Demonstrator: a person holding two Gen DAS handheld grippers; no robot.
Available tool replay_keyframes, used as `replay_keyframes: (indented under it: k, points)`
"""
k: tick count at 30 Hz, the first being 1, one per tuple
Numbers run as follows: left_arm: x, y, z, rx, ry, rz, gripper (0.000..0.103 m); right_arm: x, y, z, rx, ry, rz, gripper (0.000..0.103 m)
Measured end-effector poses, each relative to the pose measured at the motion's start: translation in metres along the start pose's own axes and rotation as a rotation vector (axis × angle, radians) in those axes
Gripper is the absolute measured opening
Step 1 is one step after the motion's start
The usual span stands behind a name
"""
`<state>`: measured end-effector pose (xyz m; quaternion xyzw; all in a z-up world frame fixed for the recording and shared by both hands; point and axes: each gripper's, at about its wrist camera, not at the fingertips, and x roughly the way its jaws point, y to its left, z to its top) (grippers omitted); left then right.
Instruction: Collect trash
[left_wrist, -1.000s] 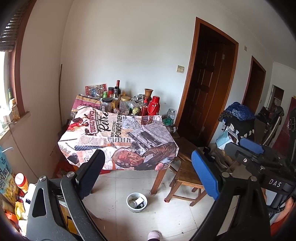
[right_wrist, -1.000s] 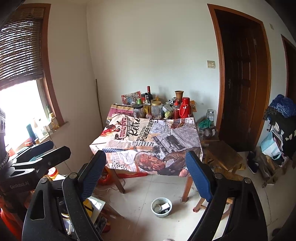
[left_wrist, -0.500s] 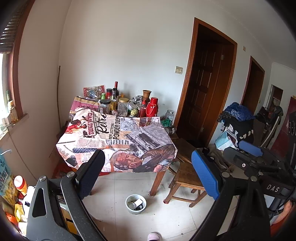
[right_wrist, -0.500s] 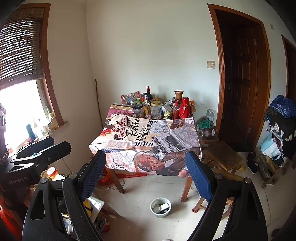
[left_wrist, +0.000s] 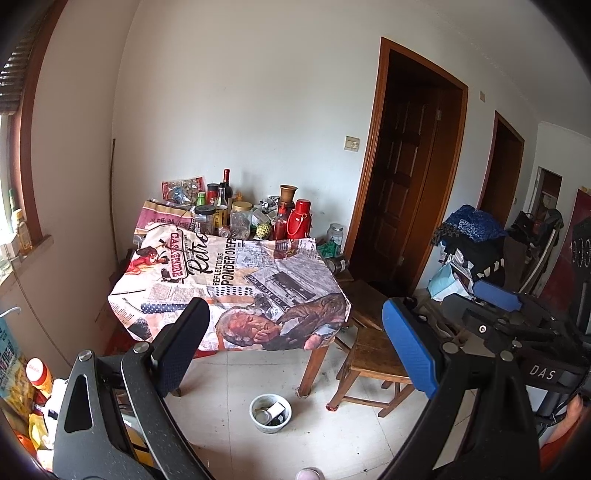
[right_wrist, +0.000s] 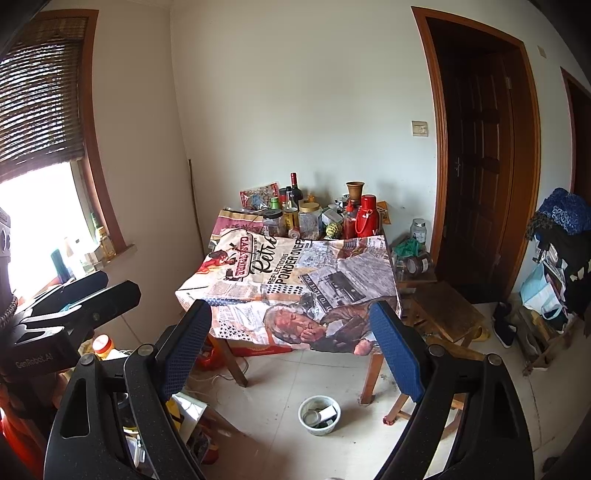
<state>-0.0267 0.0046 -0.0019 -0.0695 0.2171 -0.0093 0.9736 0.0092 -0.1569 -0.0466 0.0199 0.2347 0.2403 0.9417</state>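
Almost nothing has moved since the earlier frames: my left view has drifted a touch, so the bench sits slightly lower and more central in it, while my right view is the same as before. Both of my tools hang in the air facing the wooden bench under its newspaper-print collage cloth (left_wrist: 236, 280).

My left hand-held gripper (left_wrist: 291, 350) has its pads spread wide with nothing between them, and my right hand-held gripper (right_wrist: 291, 347) is spread just as wide and just as empty.

What I take for the trash is the small white round bowl holding a tin can and a bit of white packaging (left_wrist: 270, 412), standing on the pale tiled floor (left_wrist: 332, 443) just in front of the bench, beside its near right leg. Jars, bottles and a red plastic thermos jug (left_wrist: 300, 223) crowd the far end of the bench against the wall; whether any of that is rubbish I cannot tell.

As I judge it, I am only at the approach. To do it well I should come down towards the bowl, keep clear of the bench leg and the low wooden stool (left_wrist: 373, 363) to the right of the bench, and pinch the rim level so the contents stay in.
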Motion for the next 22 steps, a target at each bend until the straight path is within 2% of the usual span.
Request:
replay_keyframes:
  k: [22]
  points:
    - [0.0097, 0.0049, 0.0027, 0.011, 0.007, -0.024, 0.095, 0.0056, -0.0039, 0.0077, -0.001, 0.003, -0.003, 0.086]
